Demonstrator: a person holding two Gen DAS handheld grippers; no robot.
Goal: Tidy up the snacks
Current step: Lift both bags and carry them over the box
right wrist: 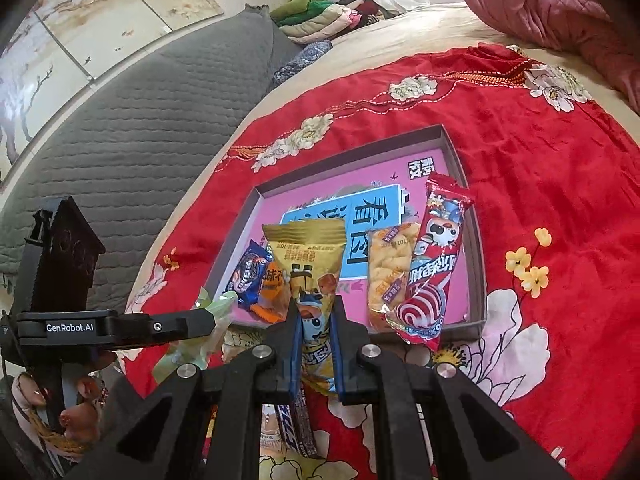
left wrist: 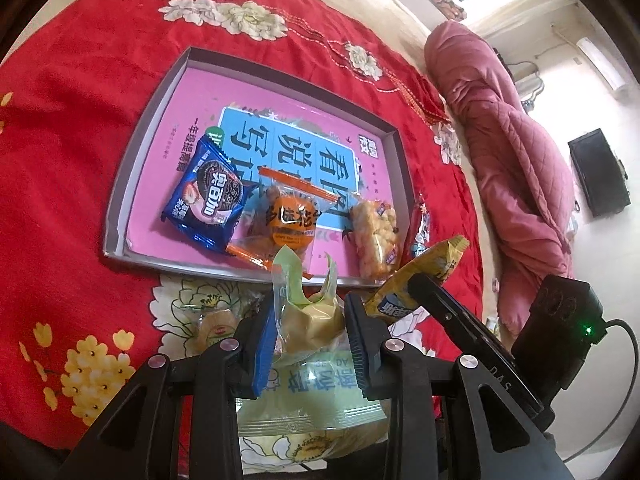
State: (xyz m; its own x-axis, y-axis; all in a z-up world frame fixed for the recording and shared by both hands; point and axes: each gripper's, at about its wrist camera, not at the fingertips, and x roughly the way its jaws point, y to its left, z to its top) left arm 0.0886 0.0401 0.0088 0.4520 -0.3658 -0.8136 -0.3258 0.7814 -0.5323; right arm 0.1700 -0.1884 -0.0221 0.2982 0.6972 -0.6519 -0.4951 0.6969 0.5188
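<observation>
Green pack [left wrist: 308,320] clamped in left gripper [left wrist: 310,344]; yellow pack [right wrist: 316,280] clamped in right gripper [right wrist: 318,344]; tray [left wrist: 120,208] ahead.

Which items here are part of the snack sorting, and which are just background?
Part of the job:
- tray
- blue cookie pack
- orange pastry pack
- puffed snack pack
- red pack
- green pack, in left gripper
- yellow pack, in right gripper

Background:
- pink quilt
- grey mattress
- folded clothes

Glossy crinkled plastic snack wrappers [left wrist: 208,200] lie in a matt cardboard tray [left wrist: 120,200] with a smooth printed paper base, on red embroidered cloth [left wrist: 80,120]; a quilted grey mat [right wrist: 140,120] lies beside.
</observation>
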